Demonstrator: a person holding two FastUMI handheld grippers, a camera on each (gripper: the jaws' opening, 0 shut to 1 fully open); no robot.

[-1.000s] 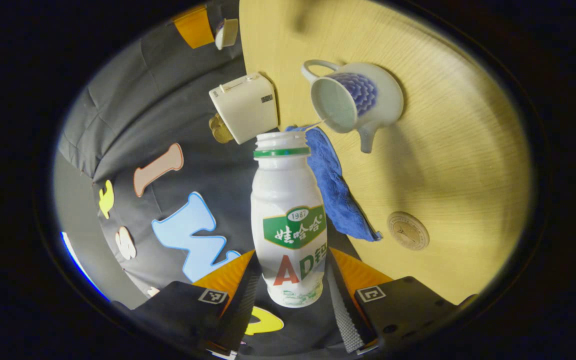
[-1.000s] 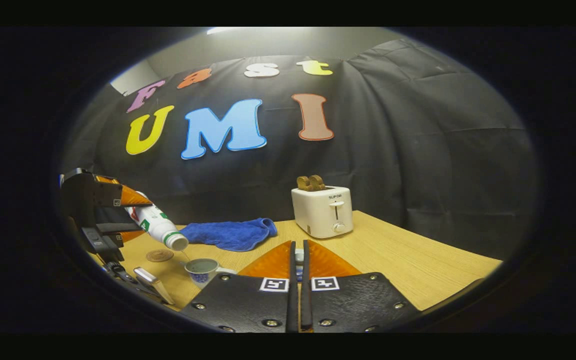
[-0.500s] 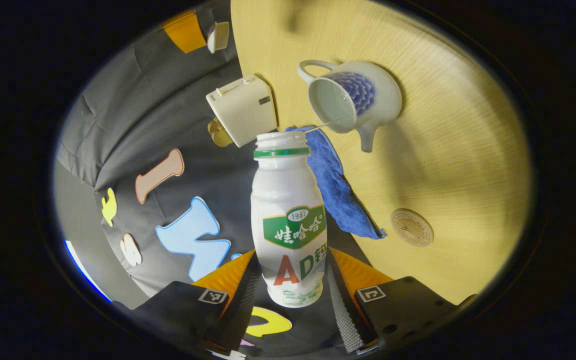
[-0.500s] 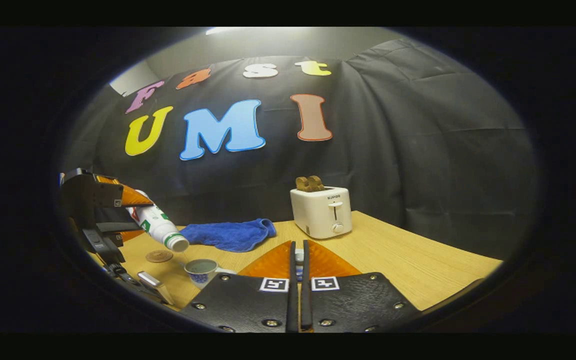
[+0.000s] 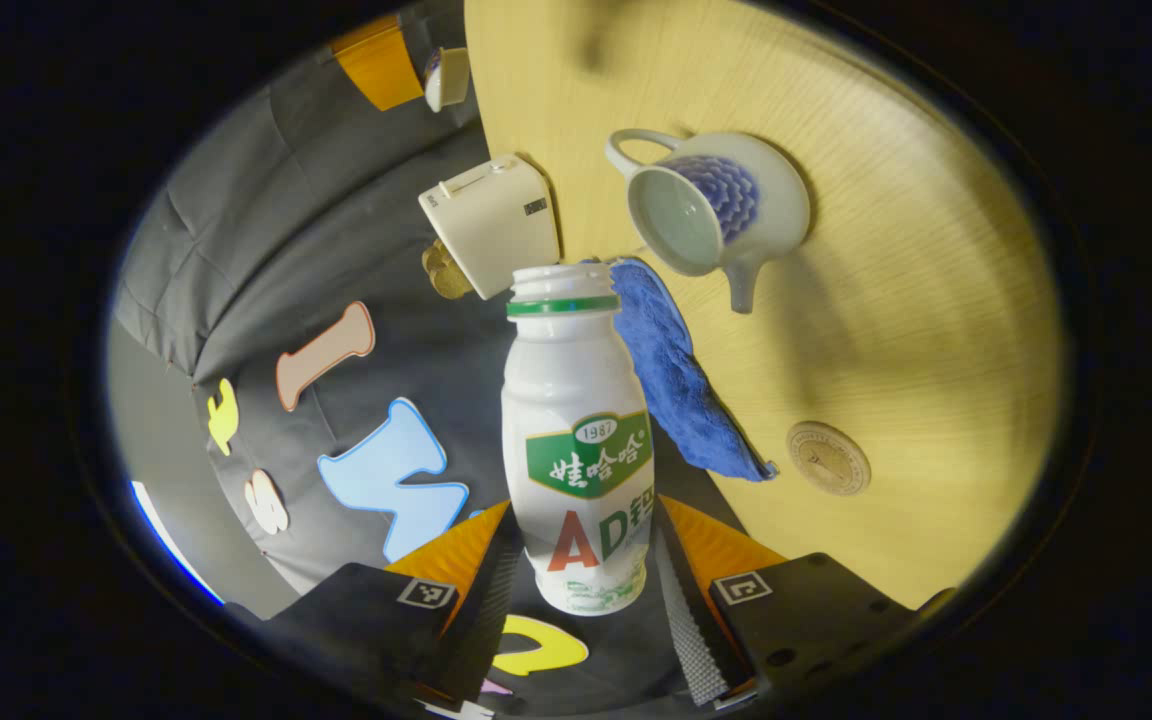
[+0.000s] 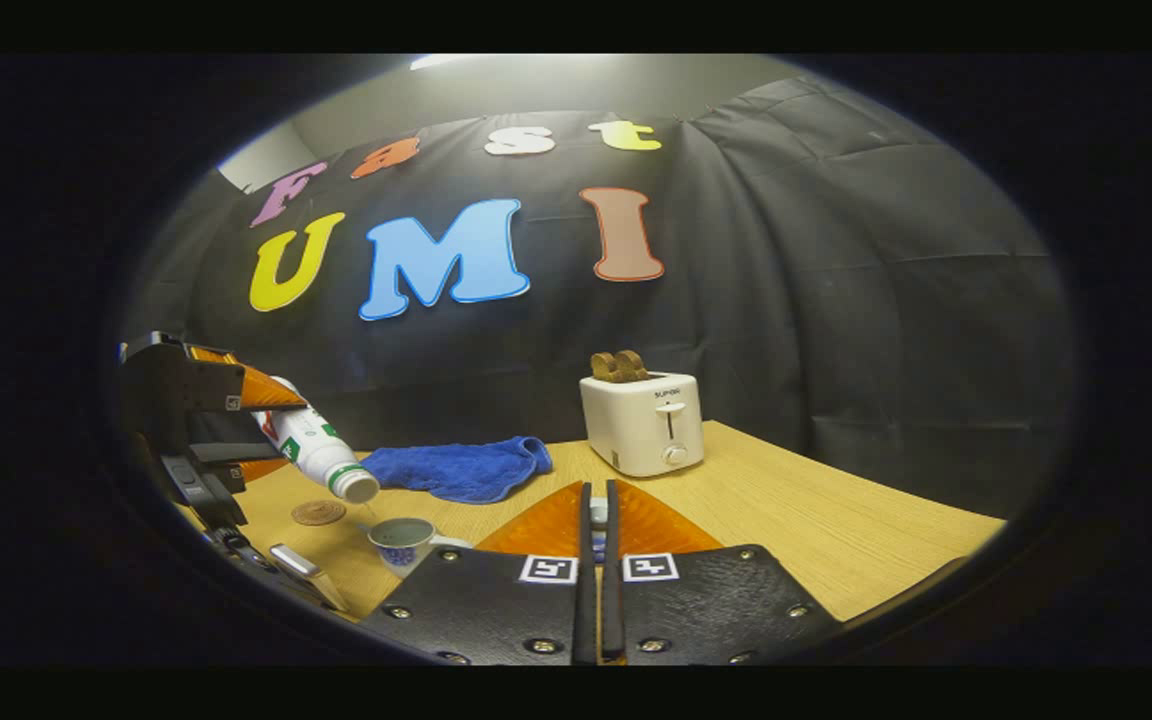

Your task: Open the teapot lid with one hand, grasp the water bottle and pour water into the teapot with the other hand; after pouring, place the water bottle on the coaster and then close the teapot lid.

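Left gripper view: left gripper (image 5: 581, 590) at lower centre, both fingers pressed on the base of the water bottle (image 5: 578, 440), cap off, mouth pointing toward upper centre of the frame. Open teapot (image 5: 711, 210) at upper right on the wooden table (image 5: 916, 300), interior visible, handle toward the top, spout toward the bottom; bottle mouth close beside the teapot rim but apart from it. Blue cloth (image 5: 671, 375) just right of the bottle neck, at the table edge. Round coaster (image 5: 828, 458) at right of centre, lying bare on the table, well apart from the teapot. White toaster (image 5: 491, 222) at upper centre-left, toast (image 5: 446, 272) protruding from it. At top left of centre, a small white piece (image 5: 451, 77) next to part of the other gripper, likely the teapot lid.

Right gripper view: right gripper (image 6: 596, 520) at lower centre, fingers drawn almost together with a small white object, likely the lid, clamped in the narrow slit. At lower left, left gripper (image 6: 266, 430) with the water bottle (image 6: 321, 455) tilted mouth-down above the teapot (image 6: 404, 540); coaster (image 6: 319, 513) just left of the teapot. Blue cloth (image 6: 461, 468) at centre-left, toaster (image 6: 644, 422) at centre with toast (image 6: 620, 366) on top
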